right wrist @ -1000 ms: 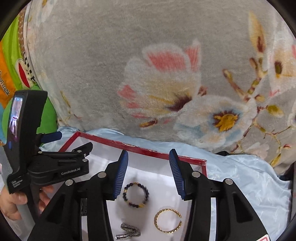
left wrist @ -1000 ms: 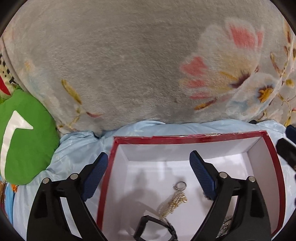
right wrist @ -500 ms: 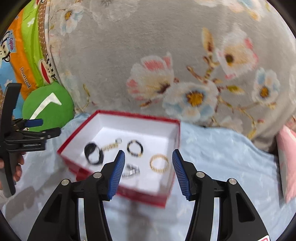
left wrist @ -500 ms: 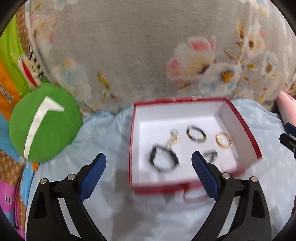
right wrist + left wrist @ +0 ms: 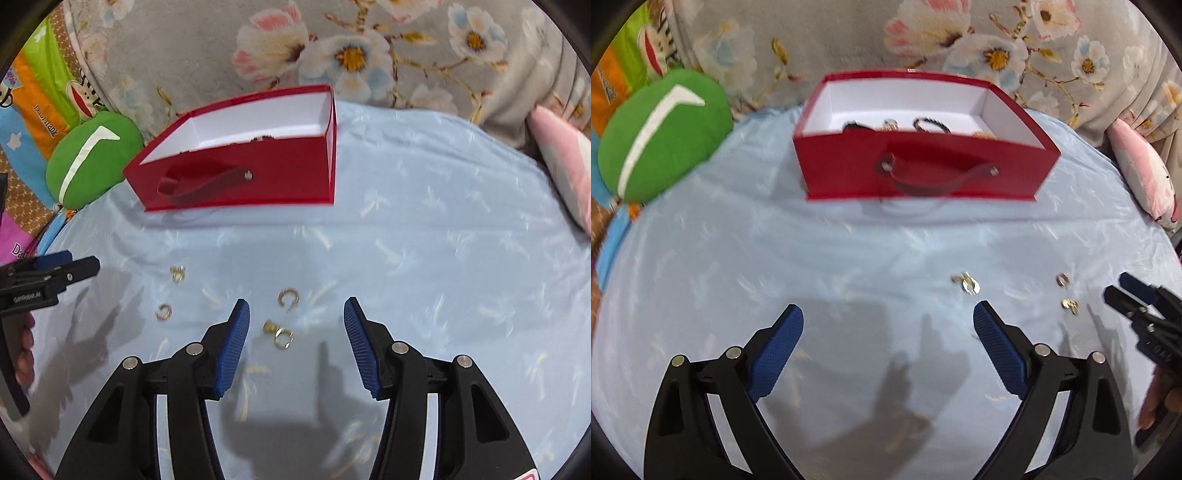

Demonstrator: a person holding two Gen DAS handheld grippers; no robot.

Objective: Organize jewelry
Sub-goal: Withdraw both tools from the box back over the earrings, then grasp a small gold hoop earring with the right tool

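Note:
A red box [image 5: 923, 170] with a white inside stands at the far side of the light blue cloth [image 5: 849, 266]; it also shows in the right wrist view [image 5: 240, 181]. Several jewelry pieces lie inside it, among them a dark beaded bracelet [image 5: 931, 124]. Small gold rings lie loose on the cloth [image 5: 288, 298], [image 5: 282, 334], [image 5: 163, 312], [image 5: 178, 274]. My left gripper [image 5: 888, 332] is open and empty, well short of the box. My right gripper [image 5: 295, 325] is open and empty, with two rings between its fingers' line.
A green round cushion [image 5: 661, 133] lies left of the box. A grey floral blanket [image 5: 960, 37] rises behind it. A pink pillow [image 5: 1145, 173] sits at the right edge. The right gripper's tip [image 5: 1137, 295] shows at the left view's right edge.
Both grippers have pulled back from over the box toward the near side of the cloth. The loose gold rings have come into view.

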